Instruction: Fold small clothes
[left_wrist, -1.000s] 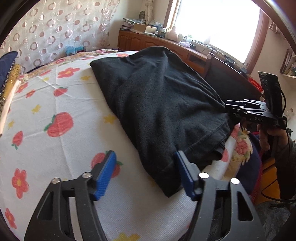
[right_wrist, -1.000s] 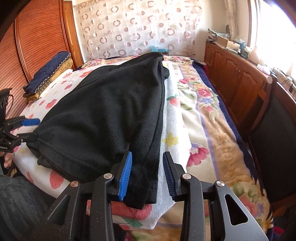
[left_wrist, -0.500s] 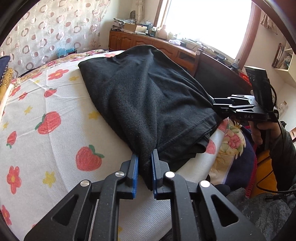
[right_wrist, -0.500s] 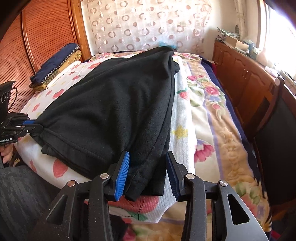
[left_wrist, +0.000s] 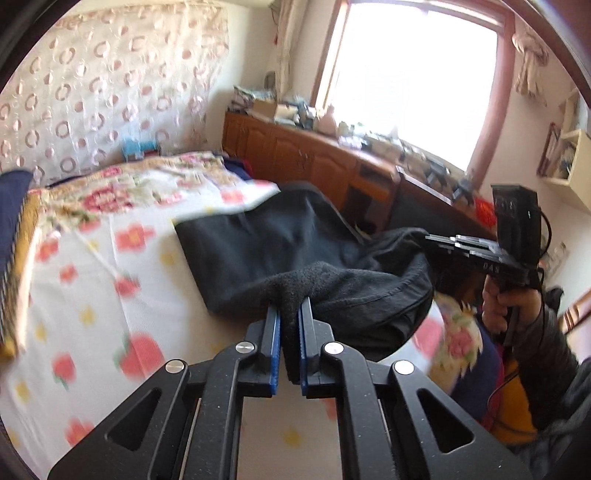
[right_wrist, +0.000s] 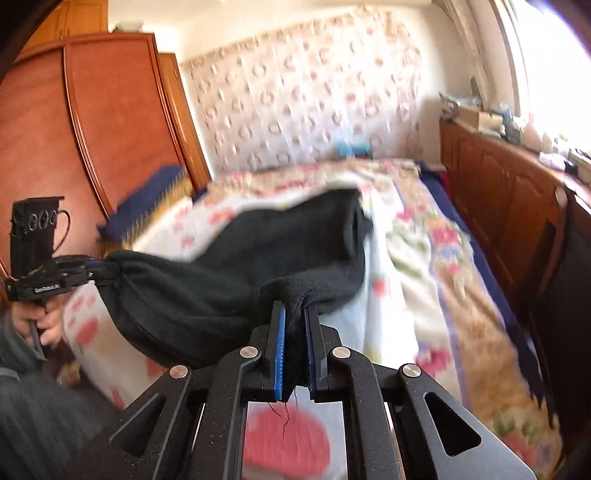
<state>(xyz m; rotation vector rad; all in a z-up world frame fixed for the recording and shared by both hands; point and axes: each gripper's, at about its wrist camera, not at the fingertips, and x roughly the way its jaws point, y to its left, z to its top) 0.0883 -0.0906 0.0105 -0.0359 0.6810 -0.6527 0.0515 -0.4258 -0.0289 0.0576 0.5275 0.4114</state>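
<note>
Left hand-held gripper (left_wrist: 290, 314) is clamped on a bunched corner of the black fleece garment (left_wrist: 280, 243); its blue pads (left_wrist: 275, 347) press the fabric from both sides, and its jaws have just been closing with the cloth between them. Right hand-held gripper (right_wrist: 295, 314) is clamped on the opposite near corner of the same garment, dark cloth filling the gap between its pads (right_wrist: 280, 350); these jaws have likewise just been closing on the fabric.

Garment position: in the left wrist view the near hem hangs as a sagging band from the pinched corner at 6 o'clock across to the other gripper at 3 o'clock, clear of the bed (left_wrist: 92, 280). The far portion of the garment lies on the bedcover toward 12 o'clock. In the right wrist view the hem sags from 6 o'clock to the left gripper at 9 o'clock, and the far end rests on the bed toward 12 o'clock.

A hand (left_wrist: 506, 306) grips the handle of the right unit at 3 o'clock in the left wrist view. The bedcover carries a strawberry and flower print. A wooden cabinet (left_wrist: 303, 155) runs under the window at 1 o'clock. Both views are motion-blurred.
</note>
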